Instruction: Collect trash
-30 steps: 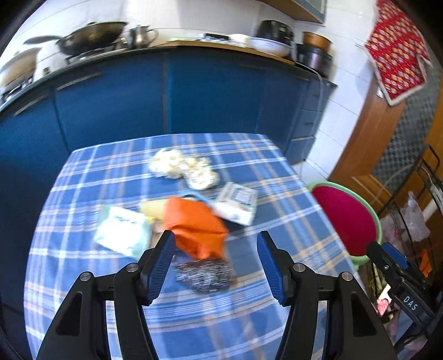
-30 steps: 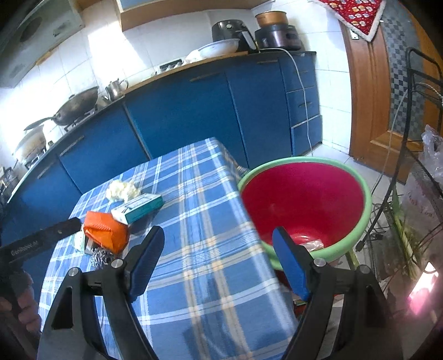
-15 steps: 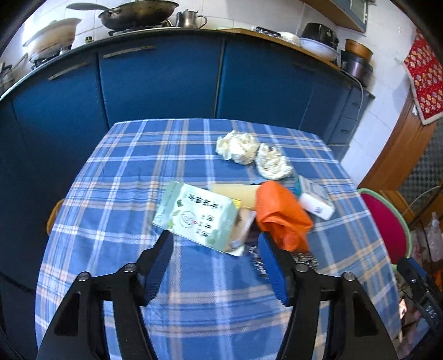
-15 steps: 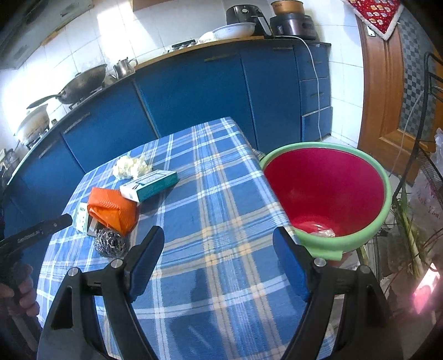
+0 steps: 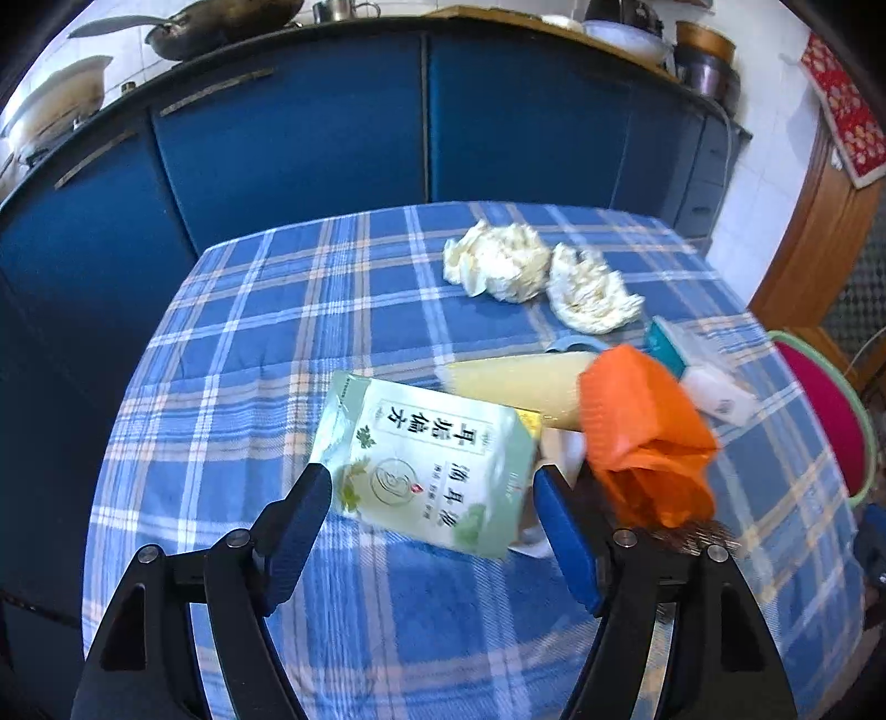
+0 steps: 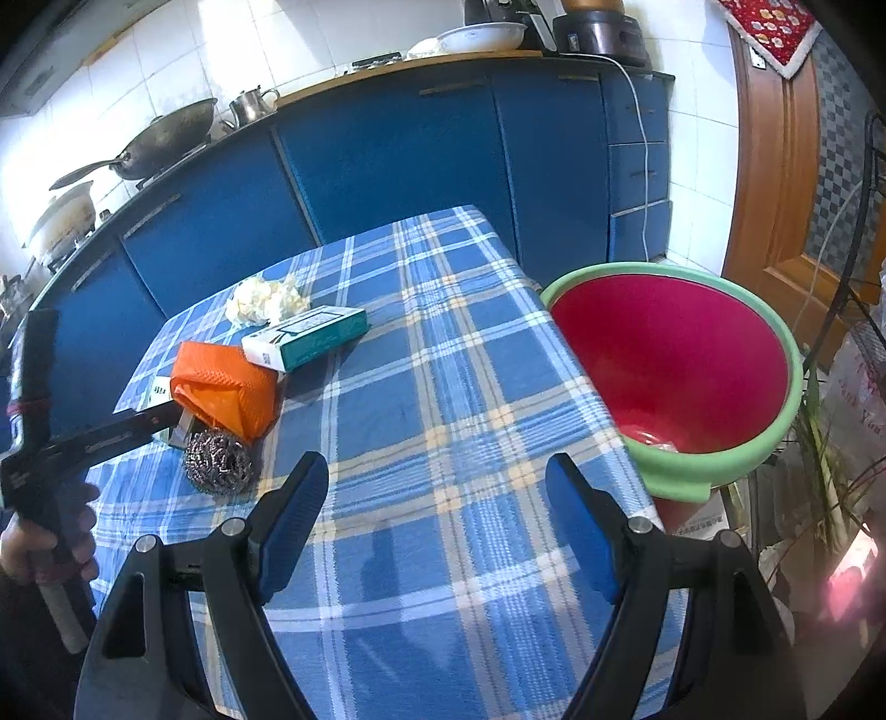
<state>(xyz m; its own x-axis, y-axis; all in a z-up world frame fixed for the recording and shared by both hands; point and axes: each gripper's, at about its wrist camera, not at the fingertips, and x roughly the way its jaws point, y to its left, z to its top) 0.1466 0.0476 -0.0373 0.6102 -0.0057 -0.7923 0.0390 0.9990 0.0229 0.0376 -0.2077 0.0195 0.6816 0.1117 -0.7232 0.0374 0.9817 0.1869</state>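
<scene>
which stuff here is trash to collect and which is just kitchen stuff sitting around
For the job:
- green packet, between the open left tool
- orange bag
- tissue wads
- teal box
- steel scourer
- red basin, probably the bin

Lying about:
- wok
- kettle
- white bowl
- red cloth on the wall
</scene>
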